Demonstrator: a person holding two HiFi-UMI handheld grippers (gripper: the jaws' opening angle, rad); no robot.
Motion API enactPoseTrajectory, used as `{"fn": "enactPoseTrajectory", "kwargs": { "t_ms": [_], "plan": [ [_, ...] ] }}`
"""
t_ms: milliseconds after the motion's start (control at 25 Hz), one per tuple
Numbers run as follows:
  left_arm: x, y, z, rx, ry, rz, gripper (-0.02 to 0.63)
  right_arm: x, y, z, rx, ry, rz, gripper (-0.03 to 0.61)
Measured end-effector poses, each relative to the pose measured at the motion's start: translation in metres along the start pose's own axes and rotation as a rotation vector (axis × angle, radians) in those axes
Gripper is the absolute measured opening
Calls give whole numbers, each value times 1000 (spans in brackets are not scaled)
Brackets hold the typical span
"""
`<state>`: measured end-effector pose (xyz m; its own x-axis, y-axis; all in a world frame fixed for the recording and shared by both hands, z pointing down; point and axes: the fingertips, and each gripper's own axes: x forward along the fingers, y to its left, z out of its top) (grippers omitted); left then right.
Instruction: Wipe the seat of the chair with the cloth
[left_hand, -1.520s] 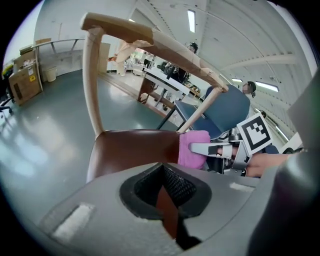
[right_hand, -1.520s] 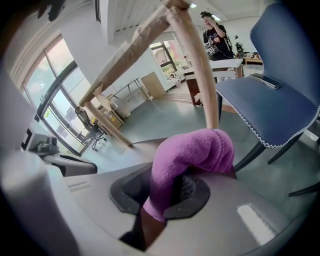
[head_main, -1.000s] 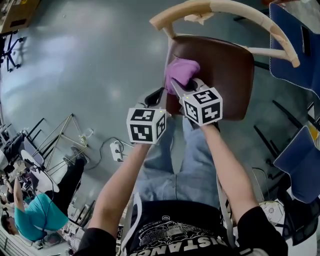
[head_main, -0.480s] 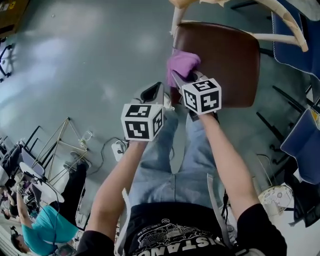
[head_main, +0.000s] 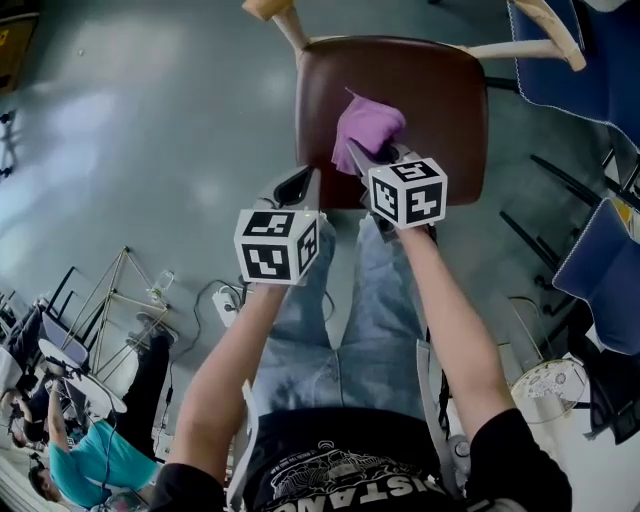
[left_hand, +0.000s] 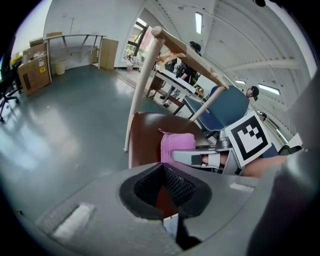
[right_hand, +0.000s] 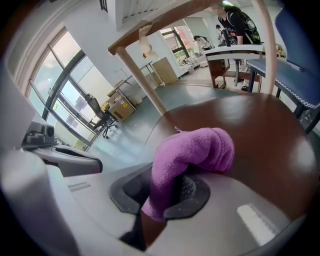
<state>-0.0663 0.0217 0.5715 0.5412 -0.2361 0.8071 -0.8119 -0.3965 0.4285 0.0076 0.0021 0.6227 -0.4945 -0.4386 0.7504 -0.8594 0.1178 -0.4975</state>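
Purple cloth (right_hand: 192, 150) is clamped in your right gripper (head_main: 366, 160). The jaws are closed on its lower fold, and the bunched end bulges just ahead of the tips over the brown seat (head_main: 445, 110); whether it touches isn't clear. Your left gripper (head_main: 300, 186) hangs just beside the right one at the seat's near edge, jaws together on nothing. To wipe well, press the bunch flat onto the seat ahead of the jaws, sweep in overlapping passes, and grip firmly so the cloth can't slip.

L gripper (head_main: 300, 186) shut, R gripper (head_main: 362, 160) clamping cloth (head_main: 368, 124)
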Motion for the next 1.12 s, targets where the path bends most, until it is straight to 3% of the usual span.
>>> {"fn": "enactPoseTrajectory", "kwargs": {
  "t_ms": [560, 1120],
  "plan": [
    [52, -95, -6, -3, 14, -7, -2, -76, -105, -21, 7, 21, -38, 63],
    [73, -143, -16, 23, 30, -24, -2, -142, -198, -40, 62, -5, -144, 64]
  ]
}}
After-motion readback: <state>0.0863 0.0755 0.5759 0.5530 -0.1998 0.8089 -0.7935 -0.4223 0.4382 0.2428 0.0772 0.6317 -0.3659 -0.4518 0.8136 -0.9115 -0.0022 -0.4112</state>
